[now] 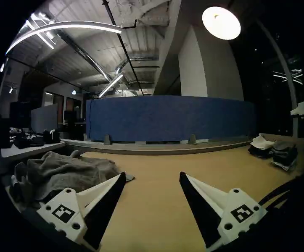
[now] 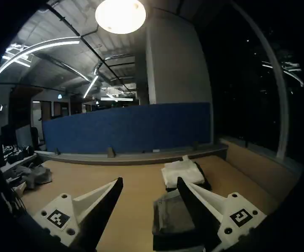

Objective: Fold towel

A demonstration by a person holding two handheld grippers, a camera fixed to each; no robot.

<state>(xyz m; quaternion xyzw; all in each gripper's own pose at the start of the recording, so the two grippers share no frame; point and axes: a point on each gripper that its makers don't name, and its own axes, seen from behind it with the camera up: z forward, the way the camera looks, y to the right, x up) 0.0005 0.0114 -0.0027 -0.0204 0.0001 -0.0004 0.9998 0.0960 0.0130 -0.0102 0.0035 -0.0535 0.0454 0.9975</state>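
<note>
Hovering spread and empty, the left gripper [image 1: 152, 187] and right gripper [image 2: 149, 189] face the pale wooden counter [image 1: 160, 168]. The crumpled grey towel heap [image 1: 63, 172] lies beside the left one. Pinching several layers at once could drag the whole heap.

No legible text, no numbers, square markers [image 1: 63, 213] on left gripper [image 1: 152, 173] (patterns, not lettering)
</note>
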